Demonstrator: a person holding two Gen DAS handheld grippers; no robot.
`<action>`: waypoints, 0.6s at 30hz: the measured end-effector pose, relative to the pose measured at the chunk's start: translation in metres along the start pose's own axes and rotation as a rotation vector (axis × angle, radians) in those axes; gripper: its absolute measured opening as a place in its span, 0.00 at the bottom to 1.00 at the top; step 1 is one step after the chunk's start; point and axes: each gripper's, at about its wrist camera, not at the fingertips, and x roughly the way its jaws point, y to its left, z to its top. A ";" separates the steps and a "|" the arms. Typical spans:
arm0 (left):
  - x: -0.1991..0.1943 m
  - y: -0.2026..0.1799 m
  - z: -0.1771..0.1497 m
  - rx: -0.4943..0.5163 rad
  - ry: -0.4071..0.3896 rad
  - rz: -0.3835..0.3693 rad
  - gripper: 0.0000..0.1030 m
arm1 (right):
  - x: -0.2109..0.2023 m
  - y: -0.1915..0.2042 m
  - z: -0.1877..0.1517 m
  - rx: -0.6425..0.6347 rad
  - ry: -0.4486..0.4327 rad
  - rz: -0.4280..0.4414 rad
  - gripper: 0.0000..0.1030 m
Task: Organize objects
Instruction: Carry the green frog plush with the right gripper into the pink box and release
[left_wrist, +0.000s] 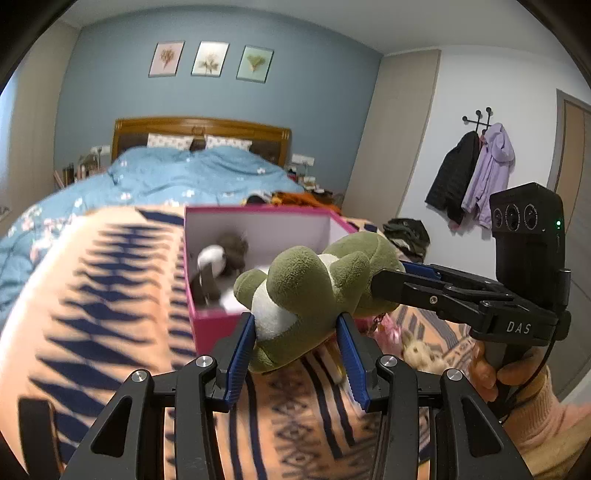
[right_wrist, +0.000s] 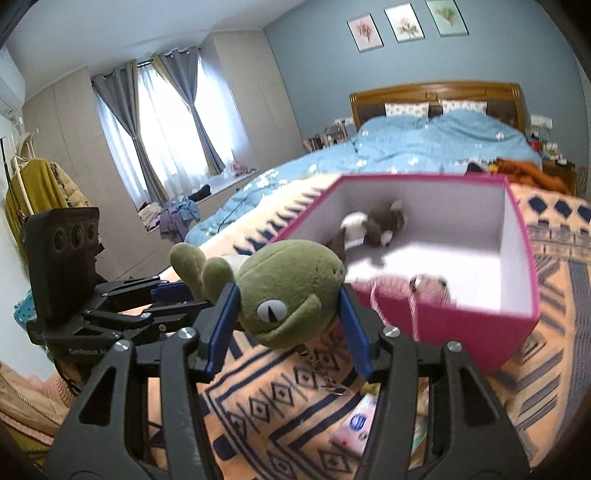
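above the blanket (left_wrist: 92, 295), both grippers clamping green frog plush (left_wrist: 314, 291), apparently beside pink box (left_wrist: 210, 325)

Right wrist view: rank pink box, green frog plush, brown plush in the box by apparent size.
1. pink box, largest in frame.
2. green frog plush, clamped between both grippers and nearest the lens, so its size is exaggerated.
3. brown plush, smallest; it lies further back inside the box, so its true size against the frog's is unsure.
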 end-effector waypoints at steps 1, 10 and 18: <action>0.002 0.001 0.006 0.002 -0.006 -0.001 0.44 | 0.000 -0.001 0.005 -0.008 -0.008 -0.005 0.56; 0.026 0.009 0.037 0.021 -0.031 0.028 0.45 | 0.013 -0.009 0.043 -0.070 -0.058 -0.071 0.58; 0.044 0.018 0.051 0.005 -0.037 0.053 0.45 | 0.028 -0.028 0.064 -0.051 -0.062 -0.072 0.58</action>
